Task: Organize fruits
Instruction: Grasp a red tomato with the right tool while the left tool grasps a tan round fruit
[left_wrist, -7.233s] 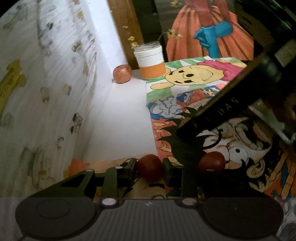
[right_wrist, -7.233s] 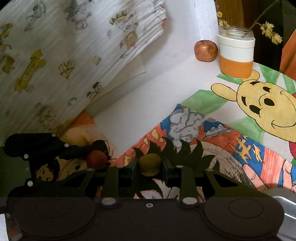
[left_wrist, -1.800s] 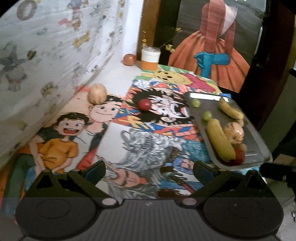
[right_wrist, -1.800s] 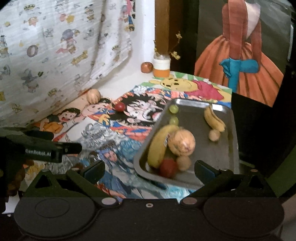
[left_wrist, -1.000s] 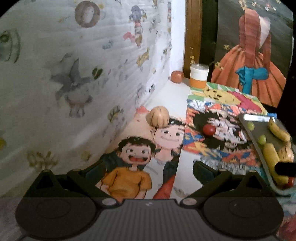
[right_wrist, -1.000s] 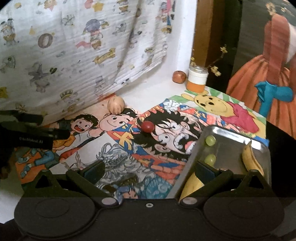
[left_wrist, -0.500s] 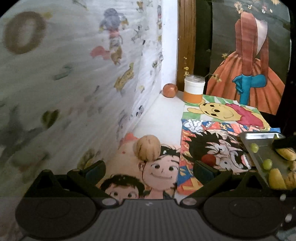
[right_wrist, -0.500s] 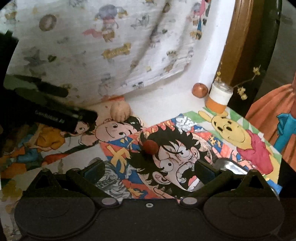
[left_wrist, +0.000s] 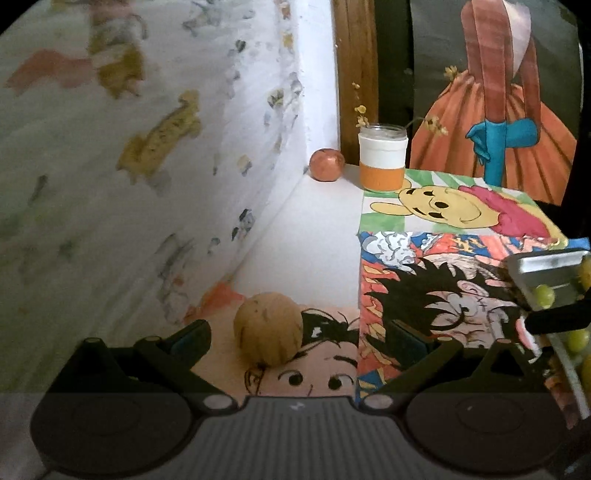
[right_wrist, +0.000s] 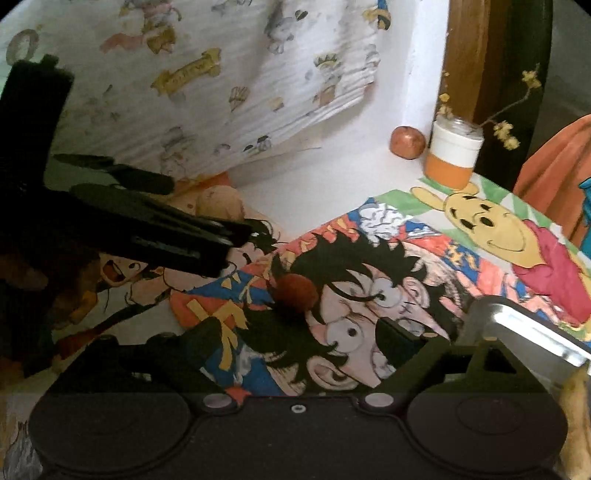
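Note:
My left gripper (left_wrist: 297, 338) is open, its jaws on either side of a tan round fruit (left_wrist: 268, 328) that lies on the cartoon mat; nothing is gripped. My right gripper (right_wrist: 297, 332) is open just short of a small red fruit (right_wrist: 295, 290) on the mat. The tan fruit also shows in the right wrist view (right_wrist: 218, 202), partly hidden behind the left gripper's body. A metal tray (left_wrist: 550, 263) at the right holds green grapes (left_wrist: 543, 296); its corner shows in the right wrist view (right_wrist: 517, 325). A red apple (left_wrist: 326, 164) sits at the far corner.
A white and orange jar (left_wrist: 383, 157) with dried flowers stands beside the apple. A patterned cloth (left_wrist: 147, 147) hangs along the left wall. A painting of an orange dress (left_wrist: 495, 122) leans at the back right.
Both grippers have moved forward and down towards the mat. The tan fruit now lies between the left jaws and the red fruit sits close in front of the right gripper.

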